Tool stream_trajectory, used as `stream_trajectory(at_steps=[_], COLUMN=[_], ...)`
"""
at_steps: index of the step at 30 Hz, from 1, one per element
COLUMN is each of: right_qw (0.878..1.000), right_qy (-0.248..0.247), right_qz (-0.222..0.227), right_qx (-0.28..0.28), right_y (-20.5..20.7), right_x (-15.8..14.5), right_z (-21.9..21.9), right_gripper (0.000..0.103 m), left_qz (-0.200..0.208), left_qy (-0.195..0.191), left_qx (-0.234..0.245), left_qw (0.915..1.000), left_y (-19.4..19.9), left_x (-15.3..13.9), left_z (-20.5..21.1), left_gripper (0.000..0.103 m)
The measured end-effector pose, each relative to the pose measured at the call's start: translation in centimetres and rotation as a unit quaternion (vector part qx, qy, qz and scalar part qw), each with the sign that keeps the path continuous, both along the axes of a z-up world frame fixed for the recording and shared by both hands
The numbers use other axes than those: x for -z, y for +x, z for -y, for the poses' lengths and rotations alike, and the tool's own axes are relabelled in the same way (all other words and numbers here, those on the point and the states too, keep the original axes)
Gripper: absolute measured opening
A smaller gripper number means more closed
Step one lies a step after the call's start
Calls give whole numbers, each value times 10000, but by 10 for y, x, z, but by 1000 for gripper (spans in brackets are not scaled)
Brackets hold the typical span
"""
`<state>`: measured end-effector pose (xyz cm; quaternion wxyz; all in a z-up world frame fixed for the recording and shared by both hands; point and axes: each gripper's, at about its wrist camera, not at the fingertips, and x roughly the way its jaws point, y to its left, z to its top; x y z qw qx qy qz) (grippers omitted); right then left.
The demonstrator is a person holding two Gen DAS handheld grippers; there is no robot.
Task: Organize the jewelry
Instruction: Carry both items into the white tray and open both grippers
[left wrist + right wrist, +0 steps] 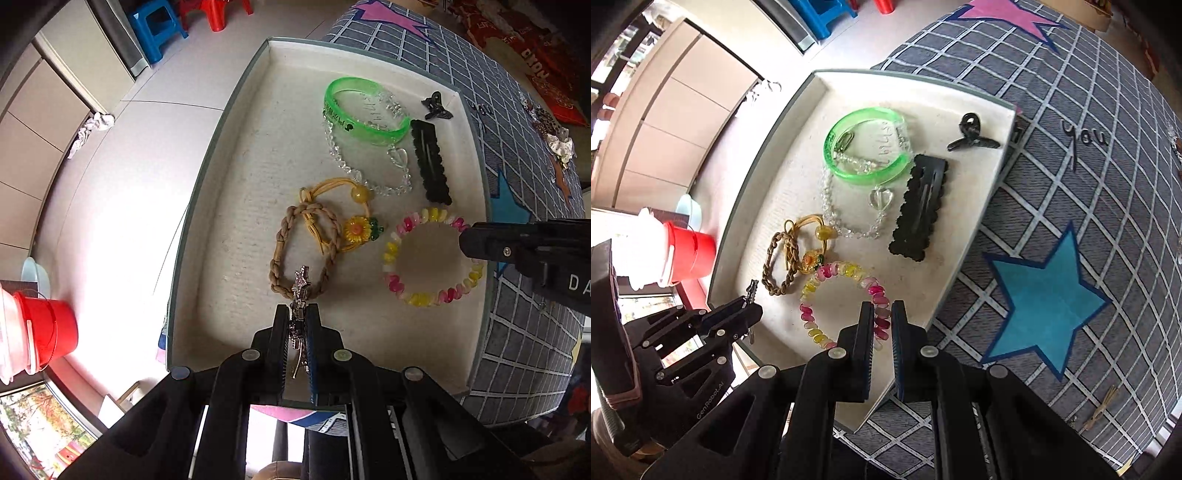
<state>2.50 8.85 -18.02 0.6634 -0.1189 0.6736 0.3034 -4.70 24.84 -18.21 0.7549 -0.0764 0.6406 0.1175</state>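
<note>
Over the near end of the white tray [236, 206], the left gripper [298, 314] is clamped on a sparkly silver hair clip [300, 291], which sticks out past its fingertips and hangs just above the braided tan hair tie [284, 236]. The right gripper [882, 314] is closed on the pink-and-yellow beaded bracelet [812, 295], pinching the beads at the tray's near right edge; the rest of the bracelet lies on the tray floor. A yellow cord tie with a sunflower charm [356, 229] overlaps the braided tie and sits just beside the bracelet. Farther back, a clear bead chain with a heart [397, 157] runs under a green plastic bangle [354, 122]. A black scalloped snap clip [430, 162] lies to the right of them, with a small black claw clip [436, 105] near the far right corner. The tray rests on a grey checked cloth with stars [1071, 184].
</note>
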Motion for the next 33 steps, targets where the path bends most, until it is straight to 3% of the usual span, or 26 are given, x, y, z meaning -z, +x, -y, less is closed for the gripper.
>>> stream_trajectory(at_steps=[8,19,21,26,28,33], right_qw=[9990,9985,9986,9995,9997,9993], right_qy=[-375,-528,-500,-268,-176,49], right_qz=[222,36,5,11,127,284], right_qx=[-12,-128,-156,-157,-100,228], right_y=[14,15,11,12,13,19], right_x=[17,32,31,20,7,-21], right_z=[-12,-19,-17,-25,-25,-6], right_gripper=[10,11,14,50,57,59], left_qz=[62,-79,-104,-97,-55,33], left_qy=[201,311,344,429,494,750], left_qx=[161,174,204,241,267,392], left_qw=[9996,9993,9991,9987,9984,9964], left_y=[11,13,13,15,15,15], left_x=[10,12,12,7,3,-13], left_z=[4,11,14,18,22,32], left_gripper=[16,17,17,17,17,17])
